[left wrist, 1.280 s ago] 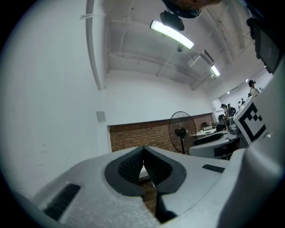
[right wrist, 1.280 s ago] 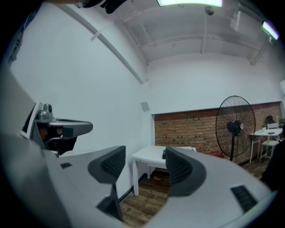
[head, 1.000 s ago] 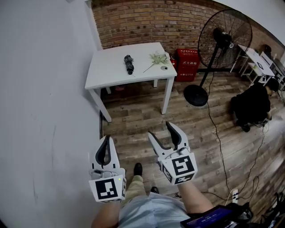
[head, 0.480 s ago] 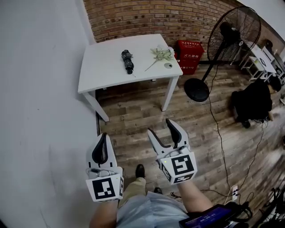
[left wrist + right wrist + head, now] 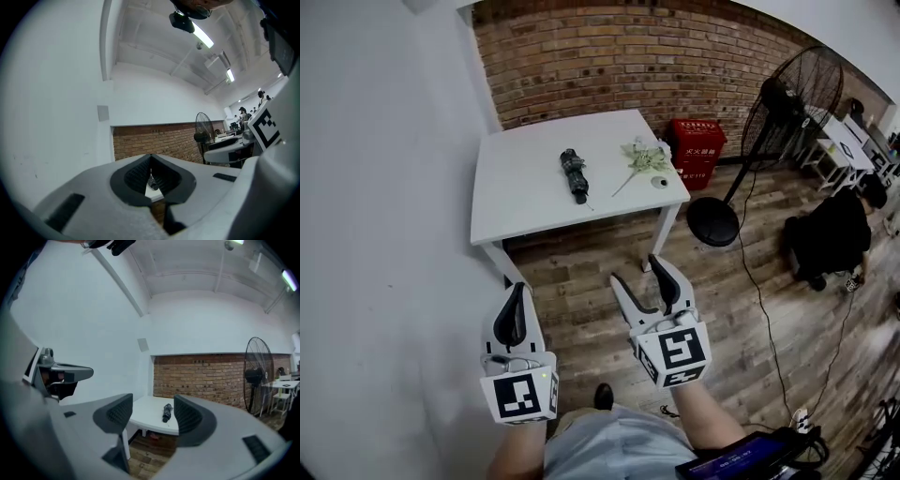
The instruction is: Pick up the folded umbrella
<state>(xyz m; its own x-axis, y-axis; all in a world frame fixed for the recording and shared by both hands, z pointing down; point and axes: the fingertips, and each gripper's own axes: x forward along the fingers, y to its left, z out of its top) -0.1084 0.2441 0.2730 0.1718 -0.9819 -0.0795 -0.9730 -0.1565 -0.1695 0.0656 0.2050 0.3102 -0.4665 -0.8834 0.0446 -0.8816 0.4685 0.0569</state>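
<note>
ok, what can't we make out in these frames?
- Dark folded umbrella on the white table: too small in the head view to tell handle from tip; in the left gripper view, the shut jaws of the left gripper hide nearly all of it.
- Small white round thing beside the pale green sprig, head view: too small to identify.
- Red box by the brick wall, head view: print too small to read.

Head view steeply down; both gripper views level, toward shared table (image 5: 525, 178)
</note>
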